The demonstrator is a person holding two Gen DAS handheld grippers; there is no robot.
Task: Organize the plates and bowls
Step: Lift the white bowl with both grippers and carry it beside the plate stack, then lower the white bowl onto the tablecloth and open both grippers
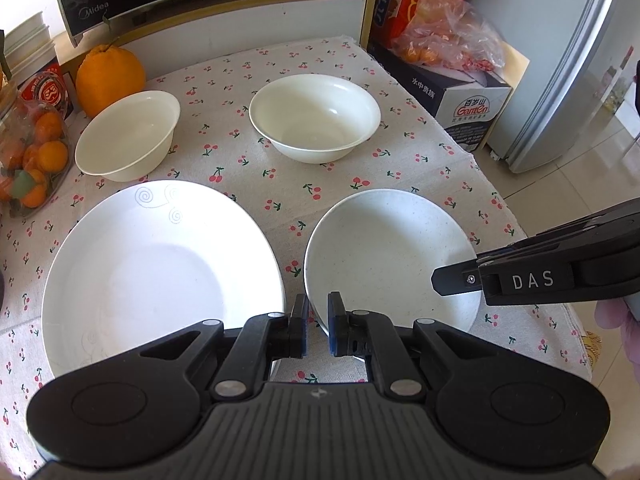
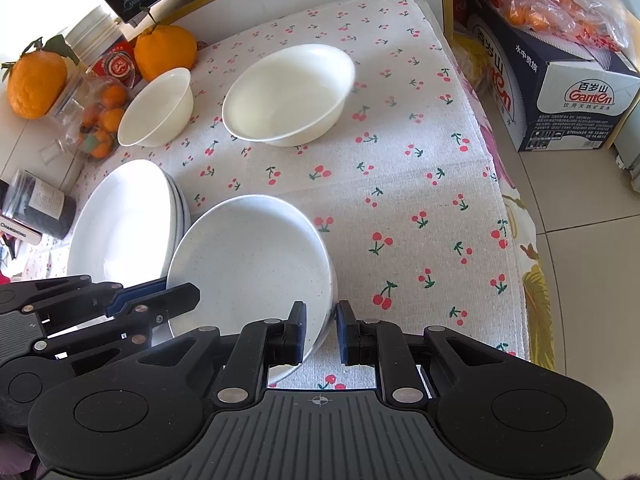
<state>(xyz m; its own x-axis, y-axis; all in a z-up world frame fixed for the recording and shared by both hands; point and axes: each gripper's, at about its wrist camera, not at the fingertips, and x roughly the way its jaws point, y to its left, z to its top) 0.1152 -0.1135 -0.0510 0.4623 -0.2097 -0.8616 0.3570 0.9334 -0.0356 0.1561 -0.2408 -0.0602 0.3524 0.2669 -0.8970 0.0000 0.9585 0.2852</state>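
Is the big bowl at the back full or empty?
Empty. The big bowl stands upright on the cherry cloth, and both views look straight into it: only its bare white inside shows, with no food or water.

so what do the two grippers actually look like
Both are matte black plastic. The left gripper has a ribbed grey-black body, two round side lobes, silver pivot pins and blue pads inside its fingers. The right gripper matches it; white "DAS" lettering shows on its side in the left wrist view.
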